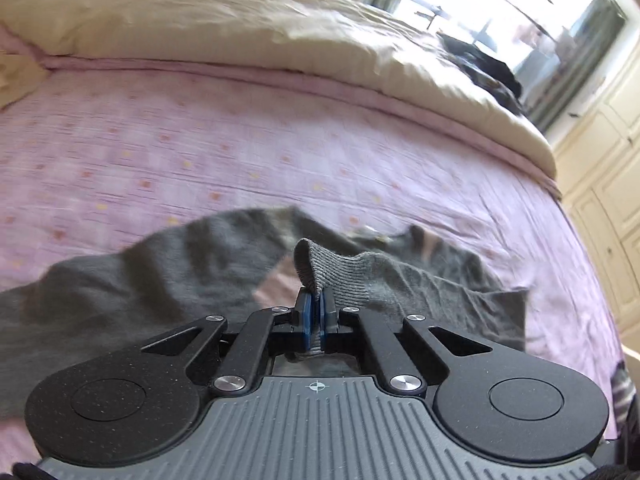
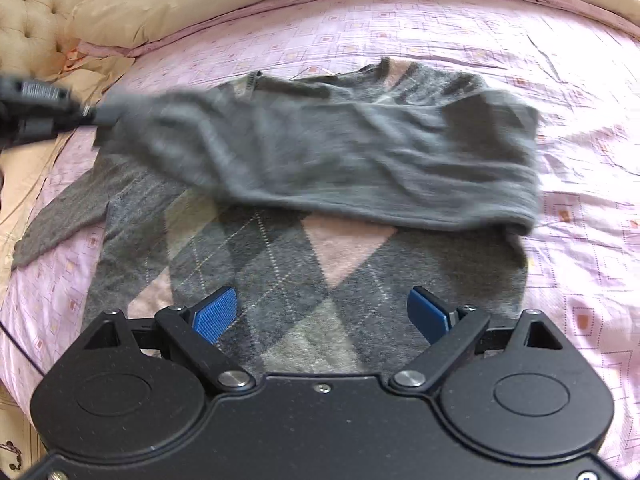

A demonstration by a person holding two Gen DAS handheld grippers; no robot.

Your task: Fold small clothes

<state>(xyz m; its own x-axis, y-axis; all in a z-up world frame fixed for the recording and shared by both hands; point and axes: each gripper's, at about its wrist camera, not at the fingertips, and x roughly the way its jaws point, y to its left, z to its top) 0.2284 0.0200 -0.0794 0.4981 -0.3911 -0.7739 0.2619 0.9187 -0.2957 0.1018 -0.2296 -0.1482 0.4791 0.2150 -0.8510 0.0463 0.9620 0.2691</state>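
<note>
A grey argyle sweater (image 2: pixel 280 264) lies flat on the pink bed sheet (image 2: pixel 580 160). One plain grey sleeve (image 2: pixel 360 160) stretches across its chest toward the left, lifted and blurred. My left gripper (image 1: pixel 316 300) is shut on that sleeve's ribbed cuff (image 1: pixel 310 264), which sticks up between the blue pads. In the right wrist view the left gripper (image 2: pixel 86 114) shows at the far left, holding the sleeve end. My right gripper (image 2: pixel 324 312) hovers over the sweater's lower body, its blue pads (image 2: pixel 214 314) wide apart with nothing between them. The other sleeve (image 2: pixel 52 224) lies out to the left.
A cream duvet (image 1: pixel 240 20) is bunched along the far side of the bed. A tufted headboard (image 2: pixel 32 8) stands at the upper left. Dark clothes (image 1: pixel 480 64) lie near the bright window, and cream cupboard doors (image 1: pixel 612 200) stand past the bed's right edge.
</note>
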